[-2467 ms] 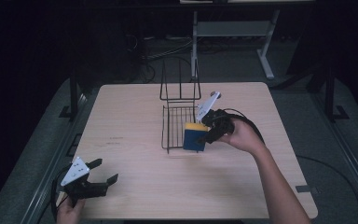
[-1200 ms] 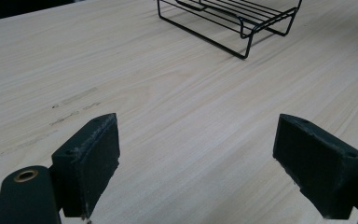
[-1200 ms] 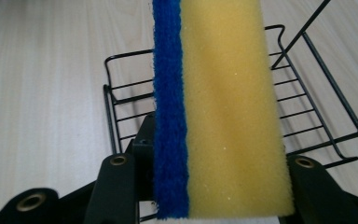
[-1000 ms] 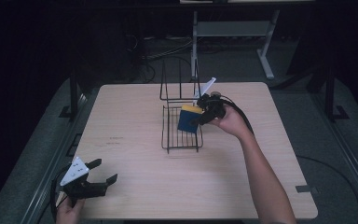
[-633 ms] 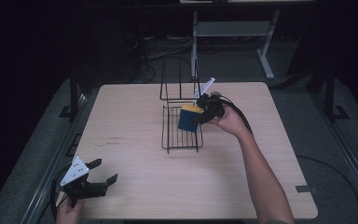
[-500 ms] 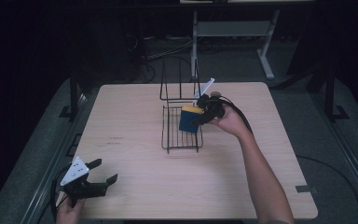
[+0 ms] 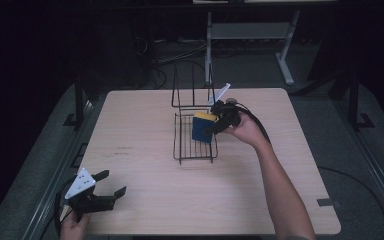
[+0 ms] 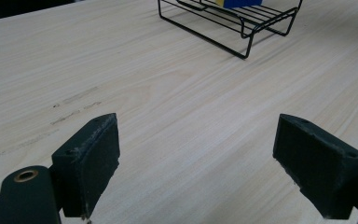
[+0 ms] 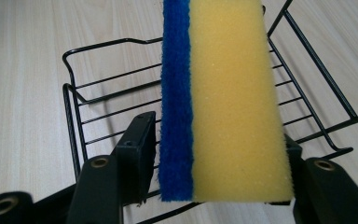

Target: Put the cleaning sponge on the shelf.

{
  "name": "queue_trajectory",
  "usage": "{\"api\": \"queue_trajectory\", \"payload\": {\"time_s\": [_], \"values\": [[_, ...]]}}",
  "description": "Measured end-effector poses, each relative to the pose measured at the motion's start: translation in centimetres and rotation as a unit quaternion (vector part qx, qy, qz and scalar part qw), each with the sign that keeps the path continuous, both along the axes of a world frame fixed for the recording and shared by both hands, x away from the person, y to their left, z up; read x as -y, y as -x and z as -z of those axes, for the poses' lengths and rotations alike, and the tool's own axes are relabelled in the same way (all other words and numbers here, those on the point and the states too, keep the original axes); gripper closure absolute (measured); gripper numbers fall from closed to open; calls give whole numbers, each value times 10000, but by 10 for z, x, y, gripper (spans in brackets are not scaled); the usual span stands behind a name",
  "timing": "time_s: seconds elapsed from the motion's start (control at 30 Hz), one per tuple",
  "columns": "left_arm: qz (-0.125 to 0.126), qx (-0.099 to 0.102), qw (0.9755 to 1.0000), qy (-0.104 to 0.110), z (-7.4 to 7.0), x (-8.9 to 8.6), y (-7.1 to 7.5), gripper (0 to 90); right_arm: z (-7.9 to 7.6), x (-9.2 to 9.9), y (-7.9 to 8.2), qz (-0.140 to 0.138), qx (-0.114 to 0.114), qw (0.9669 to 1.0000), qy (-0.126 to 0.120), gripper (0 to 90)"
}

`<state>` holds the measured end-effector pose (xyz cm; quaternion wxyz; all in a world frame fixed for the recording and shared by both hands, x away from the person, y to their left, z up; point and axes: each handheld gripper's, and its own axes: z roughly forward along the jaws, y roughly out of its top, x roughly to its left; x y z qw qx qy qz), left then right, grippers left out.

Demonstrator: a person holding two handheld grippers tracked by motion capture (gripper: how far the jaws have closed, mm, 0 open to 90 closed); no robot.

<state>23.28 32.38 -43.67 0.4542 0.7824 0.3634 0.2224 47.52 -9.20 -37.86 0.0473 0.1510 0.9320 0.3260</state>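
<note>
Dark room, floor and metal frames barely lit behind a pale wooden table [image 7: 145, 125].

Near left corner of the table: left gripper [image 7: 111, 186] in the person's left hand [image 7: 74, 226], jaws spread wide with nothing between them, bare wood ahead of them in the left gripper view. Grey three-cornered plate on top. Same spot and same spread as 2.5 s ago; no change in any earlier frame.

Middle of the table, slightly toward the far edge: black wire rack [image 7: 186, 145], a low slatted tray with a tall wire back standing on its far side. It has not shifted.

Right gripper [image 7: 208, 132], in the right hand [image 7: 248, 131], clamps a yellow sponge with a blue scouring layer [image 9: 228, 98]. Jaws press its two broad faces, blue side against one jaw. Sponge stands on edge over the rack's tray, at its right side; whether it touches the wires cannot be told.

Change: 2.5 s ago the sponge hung at the rack's near right corner, lower toward the near edge. By 1.0 s ago it had gone farther in, toward the tall back, and it has held about there since.
</note>
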Motion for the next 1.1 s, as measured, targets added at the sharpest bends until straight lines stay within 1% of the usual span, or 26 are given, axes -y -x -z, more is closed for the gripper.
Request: {"api": "queue_trajectory", "payload": {"time_s": [0.07, 0.27, 0.4, 0.47, 0.53, 0.63, 0.7, 0.8, 0.83, 0.9, 1.1], "values": [[-4, 6, 10000, 13, 0, 0, 0, 141, -1, 1, 1, 22, -50, 10000, -7, 417], [-8, 7, 10000, 7, 0, 0, 0, 141, -2, 2, 1, 60, -48, 10000, -58, 382], [-7, 5, 10000, 2, 0, 0, 0, 141, -2, 4, 2, 76, -74, 9999, -49, 352], [-3, -3, 10000, 11, 0, 1, 0, 141, -2, 5, 1, 72, -130, 9999, -37, 322], [-5, -3, 10000, 9, 0, 1, 0, 141, -2, 5, 2, 70, -146, 9999, -39, 314], [-8, -9, 10000, -1, 0, 1, 0, 141, -6, 7, 4, 86, -148, 9998, -37, 283], [-16, -7, 10000, 20, 0, 2, 0, 141, -7, 8, 3, 66, -138, 9999, -36, 278], [-23, -5, 10000, 26, 0, 2, 0, 141, -8, 11, 4, 88, -194, 9998, -32, 262], [-16, -6, 10000, 22, 0, 2, -1, 141, -8, 12, 6, 76, -213, 9997, 14, 256], [-19, -6, 10000, 24, 0, 2, -1, 141, -8, 12, 6, 71, -223, 9997, 27, 255], [-29, -23, 10000, 17, 0, 2, -1, 141, -10, 21, 10, 76, -242, 9997, 31, 237]]}}
